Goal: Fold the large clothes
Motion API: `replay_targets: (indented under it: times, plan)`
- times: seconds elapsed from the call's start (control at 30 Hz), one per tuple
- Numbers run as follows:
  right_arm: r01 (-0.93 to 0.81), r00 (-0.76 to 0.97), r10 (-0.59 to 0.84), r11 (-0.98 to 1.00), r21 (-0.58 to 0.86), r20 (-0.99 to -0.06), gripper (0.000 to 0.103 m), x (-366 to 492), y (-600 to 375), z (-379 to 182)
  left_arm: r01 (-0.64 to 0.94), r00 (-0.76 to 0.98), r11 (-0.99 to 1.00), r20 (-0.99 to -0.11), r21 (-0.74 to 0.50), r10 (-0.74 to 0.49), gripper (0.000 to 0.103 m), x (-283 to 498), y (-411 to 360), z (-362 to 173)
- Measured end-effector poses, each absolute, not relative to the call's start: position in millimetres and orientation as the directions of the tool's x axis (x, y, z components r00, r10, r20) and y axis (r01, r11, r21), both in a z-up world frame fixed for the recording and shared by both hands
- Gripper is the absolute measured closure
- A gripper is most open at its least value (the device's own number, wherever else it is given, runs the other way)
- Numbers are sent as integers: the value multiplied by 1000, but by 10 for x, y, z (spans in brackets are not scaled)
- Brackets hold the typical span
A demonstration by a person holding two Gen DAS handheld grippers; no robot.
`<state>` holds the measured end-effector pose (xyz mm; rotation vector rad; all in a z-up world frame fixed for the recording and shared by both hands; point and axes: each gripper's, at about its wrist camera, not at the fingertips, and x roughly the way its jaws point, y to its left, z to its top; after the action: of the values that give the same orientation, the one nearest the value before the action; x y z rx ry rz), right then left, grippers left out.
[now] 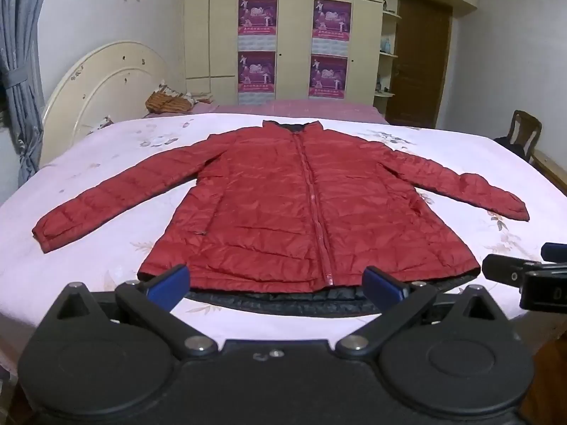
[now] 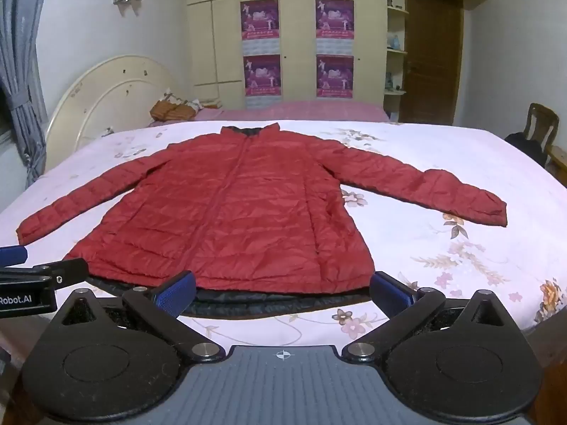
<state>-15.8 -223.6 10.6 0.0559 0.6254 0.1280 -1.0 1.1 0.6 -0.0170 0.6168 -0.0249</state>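
Note:
A red quilted puffer jacket (image 1: 283,205) lies flat and zipped on the bed, front up, both sleeves spread outward, collar at the far side. Its dark lining shows along the near hem. It also shows in the right wrist view (image 2: 234,212). My left gripper (image 1: 274,283) is open and empty, just short of the hem's middle. My right gripper (image 2: 283,288) is open and empty, at the hem's right part. The right gripper shows at the right edge of the left wrist view (image 1: 524,272); the left gripper shows at the left edge of the right wrist view (image 2: 32,272).
The bed has a pale floral sheet (image 2: 460,255) and a cream headboard (image 1: 102,99) at the far left. A pillow and folded cloth (image 1: 170,101) lie at the back. A wardrobe with posters, a brown door and a wooden chair (image 1: 524,134) stand beyond.

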Motion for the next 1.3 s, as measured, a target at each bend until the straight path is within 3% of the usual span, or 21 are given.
replay_targets:
  times: [1.3]
  plan:
    - [-107,808,131,991,75,-575,0,-169,-2157,171,3,810,1000,-587,-6,-6,0,3,32,38]
